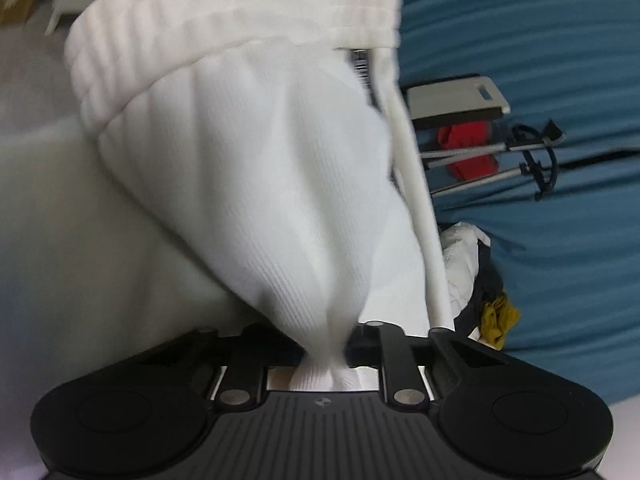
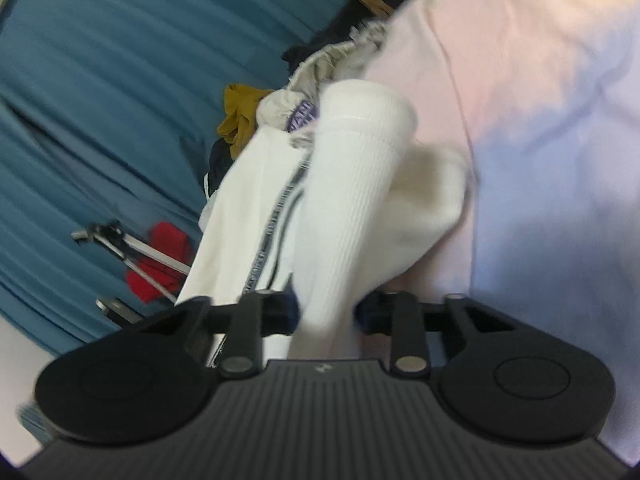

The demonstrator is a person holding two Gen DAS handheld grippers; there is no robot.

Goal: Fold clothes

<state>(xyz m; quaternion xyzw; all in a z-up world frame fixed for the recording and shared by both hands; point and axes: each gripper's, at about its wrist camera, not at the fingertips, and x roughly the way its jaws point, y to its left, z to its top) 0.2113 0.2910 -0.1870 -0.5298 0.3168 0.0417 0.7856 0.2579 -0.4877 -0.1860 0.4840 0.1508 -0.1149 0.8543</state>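
Observation:
A white ribbed garment with a wide ribbed band fills the left wrist view. My left gripper is shut on a bunched end of it, and the cloth fans out away from the jaws. In the right wrist view my right gripper is shut on another ribbed white part of what looks like the same garment, its rounded cuff end pointing away. The fingertips of both grippers are hidden by cloth. The views are blurred.
A pale bed sheet lies under the garment. A pile of clothes, mustard, grey and dark, sits beyond. A red cloth, tripod legs and a grey device lie by a blue curtain.

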